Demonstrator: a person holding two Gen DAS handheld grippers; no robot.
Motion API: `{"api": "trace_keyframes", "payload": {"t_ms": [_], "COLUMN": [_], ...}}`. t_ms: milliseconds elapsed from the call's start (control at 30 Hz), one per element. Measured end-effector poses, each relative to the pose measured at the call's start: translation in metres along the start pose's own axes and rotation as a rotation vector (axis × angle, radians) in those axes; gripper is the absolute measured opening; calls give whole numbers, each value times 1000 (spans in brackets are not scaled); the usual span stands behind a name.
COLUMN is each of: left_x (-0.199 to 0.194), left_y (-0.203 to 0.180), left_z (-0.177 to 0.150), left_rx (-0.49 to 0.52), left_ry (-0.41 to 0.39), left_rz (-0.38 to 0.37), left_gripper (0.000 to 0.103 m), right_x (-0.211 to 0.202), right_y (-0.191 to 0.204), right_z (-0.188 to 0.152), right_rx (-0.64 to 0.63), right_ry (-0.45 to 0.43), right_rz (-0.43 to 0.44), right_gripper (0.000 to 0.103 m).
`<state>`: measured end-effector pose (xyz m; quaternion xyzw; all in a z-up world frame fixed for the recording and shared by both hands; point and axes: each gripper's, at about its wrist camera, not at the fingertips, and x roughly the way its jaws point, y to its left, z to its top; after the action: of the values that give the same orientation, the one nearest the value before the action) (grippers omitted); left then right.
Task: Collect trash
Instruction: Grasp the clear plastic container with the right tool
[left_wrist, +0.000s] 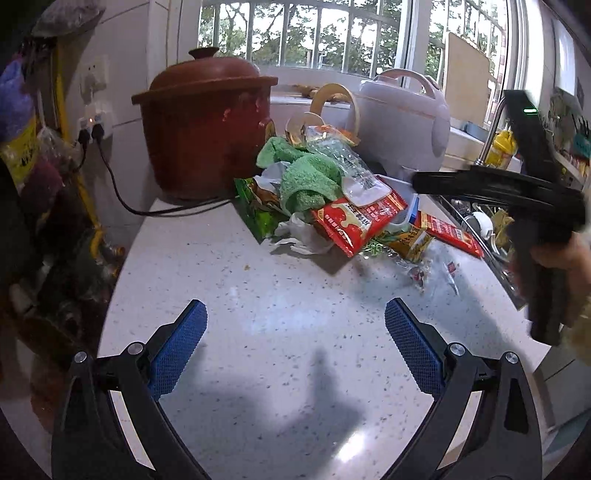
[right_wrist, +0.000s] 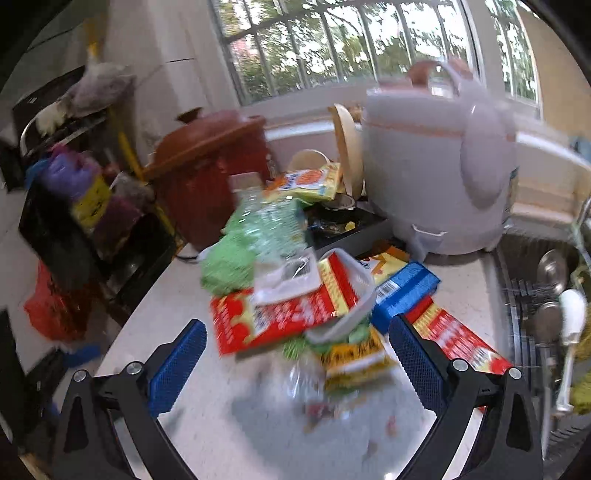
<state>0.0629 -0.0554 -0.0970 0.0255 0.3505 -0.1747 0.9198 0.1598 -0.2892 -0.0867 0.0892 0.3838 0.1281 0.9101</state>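
**Both grippers raised and empty above a pile of kitchen trash**

A white speckled table (left_wrist: 258, 295) runs under a barred window. At its far side lies a heap of trash (left_wrist: 332, 206): a large red snack wrapper (left_wrist: 351, 221) at the front, crumpled clear plastic packaging (left_wrist: 343, 162) on top, a green wrapper (left_wrist: 258, 214) at the left edge, white tissue (left_wrist: 303, 236) beside it, and smaller yellow and red packets trailing off to the right towards the sink. A green cloth (left_wrist: 306, 177) is tangled into the heap.

Behind the pile, a brown clay pot (left_wrist: 207, 129) with its lid on stands to the left, and a white rice cooker (left_wrist: 406, 122) to the right.

The left gripper (left_wrist: 295, 354) hangs over bare table in front of the heap, its blue-padded jaws spread wide with nothing between them.

The right gripper (right_wrist: 297, 362) is above the right part of the heap, jaws likewise spread wide and gripping nothing; its view is blurred. Its camera also shows a blue box (right_wrist: 406, 288) and a white plastic tray (right_wrist: 347, 306) among the wrappers. From the left camera, a hand (left_wrist: 561, 258) holds this gripper at the right edge.
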Motion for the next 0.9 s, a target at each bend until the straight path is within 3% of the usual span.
{"api": "trace_keyframes", "payload": {"t_ms": [233,333,400,500,567,633,900], "left_x": [2,2,2,5,6,7,18], "left_y": [-2,2,4,6,6,4,-8], "left_z": [-2,0,2,2,3,3,10], "left_rx": [5,-6,-8,-8,-6,1,35], "left_ry": [8,2,2,4,4,5,9], "left_rz": [1,11,16,28,32,39,31], "left_gripper": [95,95,95,95,95,95,95], "right_x": [60,77,81,76,68,58,7], "right_y": [-19,-21,-17,-12,-14,-15,4], "right_z": [13,15,18,19,18,17,13], "right_rx": [31,35,26,8,24,31,-37], "right_ry": [88,98,100,70,60,51,-20], "right_rz": [-45,-19,21,27,75,86,54], "right_gripper": [98,99,92,68,46,35,29]}}
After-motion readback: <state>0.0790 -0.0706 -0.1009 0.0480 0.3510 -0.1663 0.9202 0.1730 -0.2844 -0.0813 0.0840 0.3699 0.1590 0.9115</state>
